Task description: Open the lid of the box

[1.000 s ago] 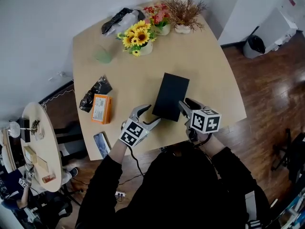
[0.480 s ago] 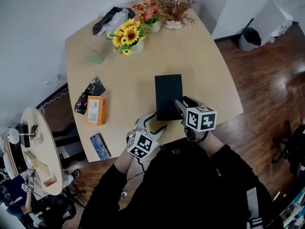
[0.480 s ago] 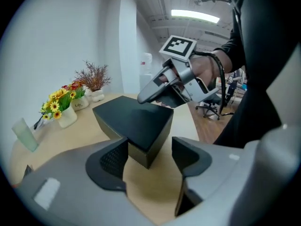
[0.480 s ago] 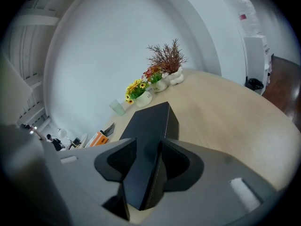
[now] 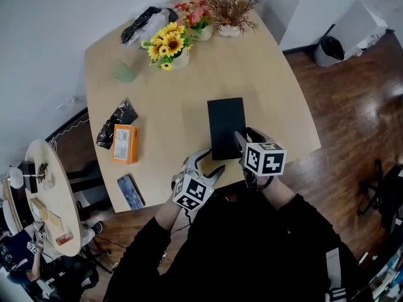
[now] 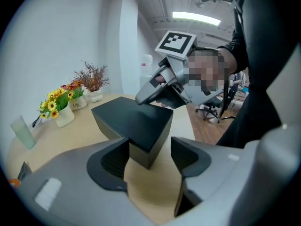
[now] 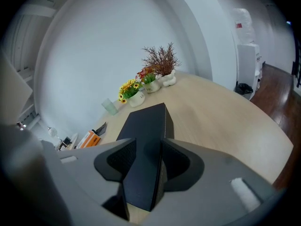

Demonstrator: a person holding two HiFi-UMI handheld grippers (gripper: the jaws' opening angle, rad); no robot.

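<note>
**A:** What is the surface, and what is the room around it?

**B:** Seen from above, a pale wooden table stands against a white wall, on a dark wooden floor. A bin stands in the far right corner. A small round table sits to the left.

**A:** What lies on the table?

**B:** Sunflowers and a dried plant stand at the far edge, with a pale green cup near them. An orange packet and a black wrapper lie at the left. The black box, lid on, lies flat near the front edge.

**A:** And the grippers?

**B:** The right gripper is clasped on the box's near right edge, with a pad against each side. The left gripper is spread wide just in front of the box's near left corner, and its right jaw is clear of the box.
</note>
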